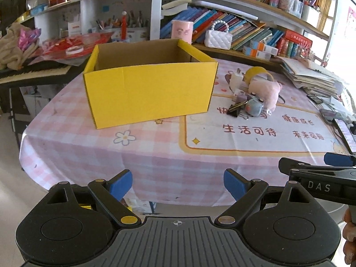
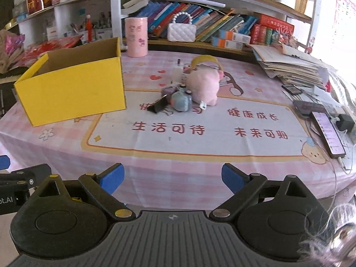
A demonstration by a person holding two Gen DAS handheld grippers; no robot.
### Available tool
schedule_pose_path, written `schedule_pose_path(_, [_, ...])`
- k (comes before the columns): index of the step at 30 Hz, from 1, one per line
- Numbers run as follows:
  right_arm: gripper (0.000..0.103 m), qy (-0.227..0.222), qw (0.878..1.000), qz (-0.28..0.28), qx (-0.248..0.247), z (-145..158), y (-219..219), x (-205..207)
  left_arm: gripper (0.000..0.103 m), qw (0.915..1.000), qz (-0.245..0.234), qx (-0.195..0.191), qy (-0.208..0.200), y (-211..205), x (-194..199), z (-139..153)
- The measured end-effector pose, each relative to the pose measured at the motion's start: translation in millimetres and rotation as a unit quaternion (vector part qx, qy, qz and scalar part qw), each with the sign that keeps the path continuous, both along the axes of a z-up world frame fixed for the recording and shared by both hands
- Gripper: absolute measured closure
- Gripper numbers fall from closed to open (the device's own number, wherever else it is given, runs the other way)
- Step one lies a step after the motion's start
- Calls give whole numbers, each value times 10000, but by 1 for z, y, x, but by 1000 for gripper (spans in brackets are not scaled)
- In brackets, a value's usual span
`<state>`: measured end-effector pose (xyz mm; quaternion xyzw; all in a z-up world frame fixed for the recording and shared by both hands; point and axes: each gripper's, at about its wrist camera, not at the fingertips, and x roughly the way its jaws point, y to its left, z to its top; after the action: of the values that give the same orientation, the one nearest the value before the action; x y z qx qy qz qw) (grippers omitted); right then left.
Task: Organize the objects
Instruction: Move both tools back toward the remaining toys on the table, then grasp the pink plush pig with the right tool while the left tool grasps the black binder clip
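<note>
An open yellow cardboard box [image 1: 146,91] stands on the pink checked tablecloth; it also shows in the right wrist view [image 2: 71,91] at the left. Beside it lies a small pile: a pink plush toy [image 2: 203,87], a grey-blue plush [image 2: 181,101], a black binder clip [image 2: 159,106], a yellow tape roll [image 2: 205,60] and a small white bottle [image 2: 176,72]. The pile shows in the left wrist view around the pink plush [image 1: 265,91]. My left gripper [image 1: 178,184] is open and empty at the table's near edge. My right gripper [image 2: 172,179] is open and empty there too.
A pink canister [image 2: 136,36] and a white quilted handbag [image 2: 181,31] stand at the back by the bookshelves. A stack of papers [image 2: 293,66], a phone [image 2: 328,134] and a charger [image 2: 344,122] lie on the right. A cluttered side table [image 1: 44,57] stands to the left.
</note>
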<state>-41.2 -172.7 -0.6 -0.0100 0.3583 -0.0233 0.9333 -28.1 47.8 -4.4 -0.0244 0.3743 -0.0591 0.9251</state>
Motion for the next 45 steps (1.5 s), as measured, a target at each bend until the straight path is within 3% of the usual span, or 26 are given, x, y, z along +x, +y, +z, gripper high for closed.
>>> schedule_pose_path(23, [7, 187, 9983, -559, -29, -5, -73, 35, 12, 9962, -861, -33, 152, -86, 59, -6])
schedule_pose_path(34, [7, 340, 9982, -484, 59, -12, -103, 69, 13, 9956, -919, -59, 195, -117, 87, -10])
schedule_pose_path(39, [9, 231, 9989, -327, 236, -10, -117, 89, 14, 9965, -815, 136, 96, -130, 102, -9])
schedule_pose_path(45, [9, 157, 9990, -109, 403, -10, -131, 116, 37, 9969, -623, 470, -3, -144, 125, -13])
